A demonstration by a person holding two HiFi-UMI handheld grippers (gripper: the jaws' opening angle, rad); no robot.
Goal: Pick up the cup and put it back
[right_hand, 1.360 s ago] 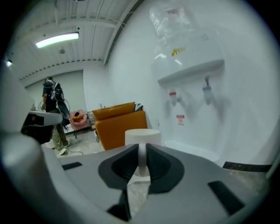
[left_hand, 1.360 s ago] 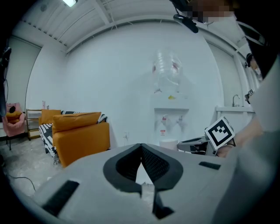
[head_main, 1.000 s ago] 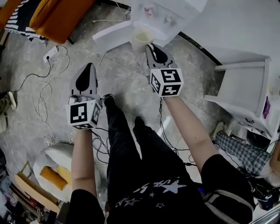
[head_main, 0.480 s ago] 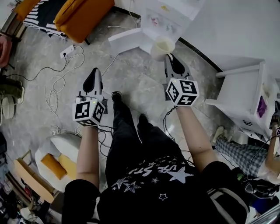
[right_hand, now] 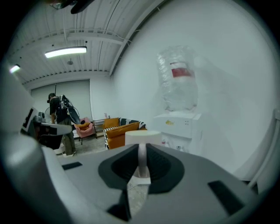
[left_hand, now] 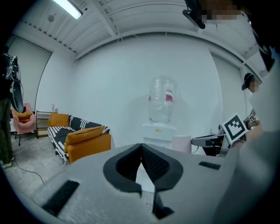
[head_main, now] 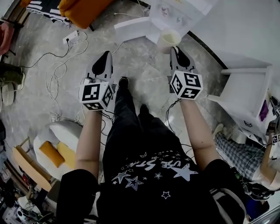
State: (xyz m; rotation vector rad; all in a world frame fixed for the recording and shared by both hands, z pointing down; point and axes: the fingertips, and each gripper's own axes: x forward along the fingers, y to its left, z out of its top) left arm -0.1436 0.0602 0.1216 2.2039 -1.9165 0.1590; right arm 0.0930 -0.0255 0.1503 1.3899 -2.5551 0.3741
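Grey stone floor [head_main: 140, 70] fills most of what I see from the head view, with white cables [head_main: 52, 83] looping across it at the left and an orange sofa [head_main: 81, 9] at the top edge. Straight ahead stands a white water dispenser [head_main: 175, 13], and the right gripper view shows the clear bottle [right_hand: 177, 78] sitting on top of it against a plain white wall. My right tongs [head_main: 175, 49] are pinching the cup [head_main: 168, 40] by its wall, one jaw inside the rim and one outside, so the pale cup hangs off their tip, clear of the floor and just in front of the dispenser. From the right gripper view the cup's round rim shows right above the jaws, with the thin wall clamped between the dark pads [right_hand: 153, 164]. My left tongs [head_main: 106, 56] are held out beside them, well apart from the cup, pressed together at the tips with nothing between them. In the left gripper view the cup and the right tongs appear off to the right, next to the dispenser. A white cabinet [head_main: 245, 92] stands at the right of the floor, and a person [right_hand: 59, 118] stands far back in the room near the sofa
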